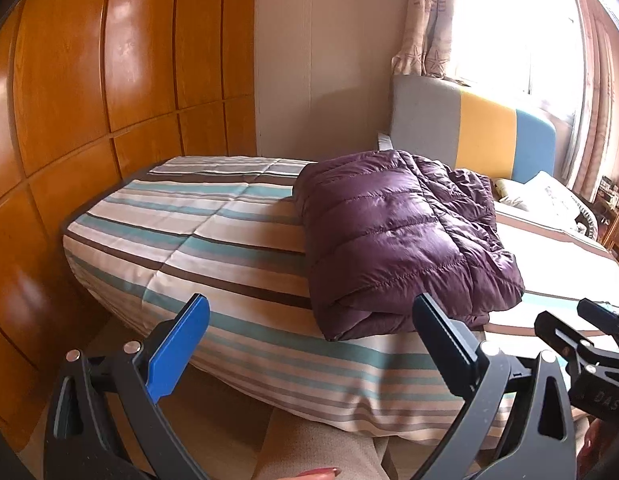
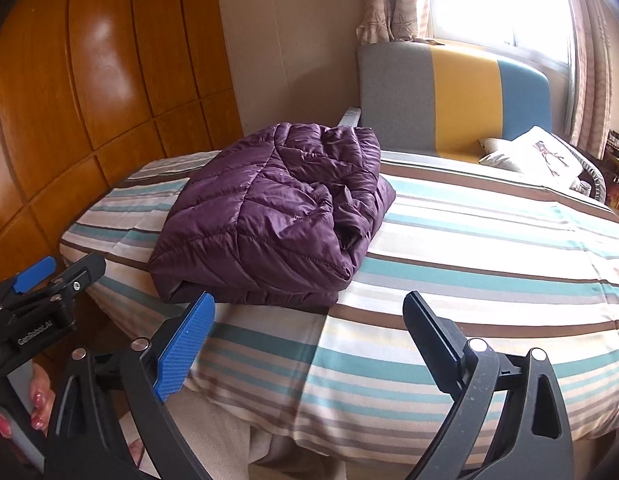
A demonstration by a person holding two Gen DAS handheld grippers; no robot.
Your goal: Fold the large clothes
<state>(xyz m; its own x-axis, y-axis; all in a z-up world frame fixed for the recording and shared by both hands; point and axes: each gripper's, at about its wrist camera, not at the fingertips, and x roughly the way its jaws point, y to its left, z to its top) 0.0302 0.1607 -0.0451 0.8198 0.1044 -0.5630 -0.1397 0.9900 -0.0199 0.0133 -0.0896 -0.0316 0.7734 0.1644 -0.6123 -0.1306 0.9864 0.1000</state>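
A purple quilted down jacket lies folded into a thick rectangle on the striped bed cover. It also shows in the right wrist view, near the bed's front left corner. My left gripper is open and empty, held just in front of the jacket's near edge. My right gripper is open and empty, over the bed's front edge, below and to the right of the jacket. Each gripper shows at the edge of the other's view: the right one and the left one.
A wooden wardrobe stands close along the bed's left side. A grey, yellow and blue headboard and pillows are at the far end under a bright window. The striped cover stretches to the right of the jacket.
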